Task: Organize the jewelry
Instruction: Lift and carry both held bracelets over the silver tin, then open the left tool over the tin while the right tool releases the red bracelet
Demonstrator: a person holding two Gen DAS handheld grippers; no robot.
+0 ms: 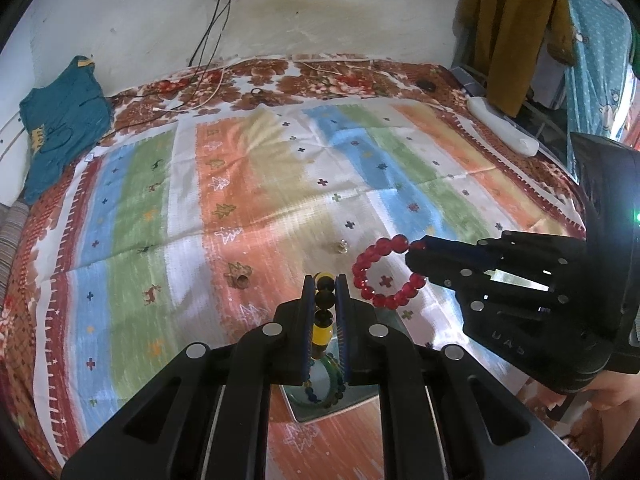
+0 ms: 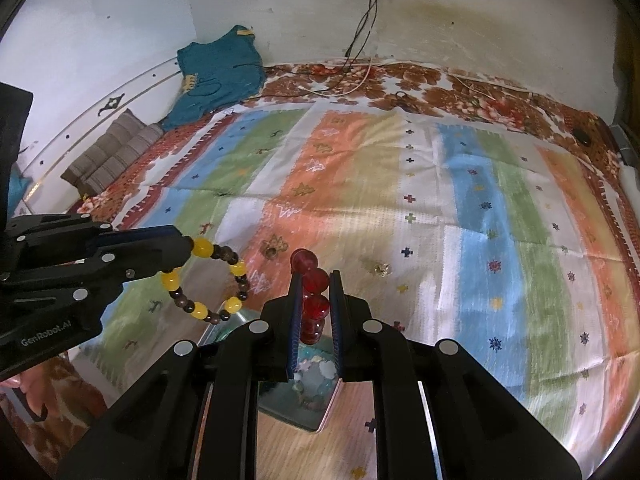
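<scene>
My left gripper (image 1: pixel 325 280) is shut on a bracelet of yellow and dark beads (image 1: pixel 323 330), which stands edge-on between its pads. In the right wrist view that bracelet (image 2: pixel 234 304) hangs as a full loop from the left gripper (image 2: pixel 185 250). A red bead bracelet (image 2: pixel 314 306) is pinched in my right gripper (image 2: pixel 315 276), which is shut on it. Seen from the left wrist, the red bracelet (image 1: pixel 366 280) hangs as a ring off the right gripper (image 1: pixel 414 255). Both are above a small shiny tray (image 1: pixel 298 412) (image 2: pixel 320 420) holding other beaded pieces.
Two small metal trinkets (image 1: pixel 342 246) (image 1: pixel 241 280) lie on the striped bedspread (image 1: pixel 280 160) ahead. Cables (image 1: pixel 208 40) run from a wall socket. A teal garment (image 1: pixel 60 120) is at the far left, a white object (image 1: pixel 504 128) at the far right edge.
</scene>
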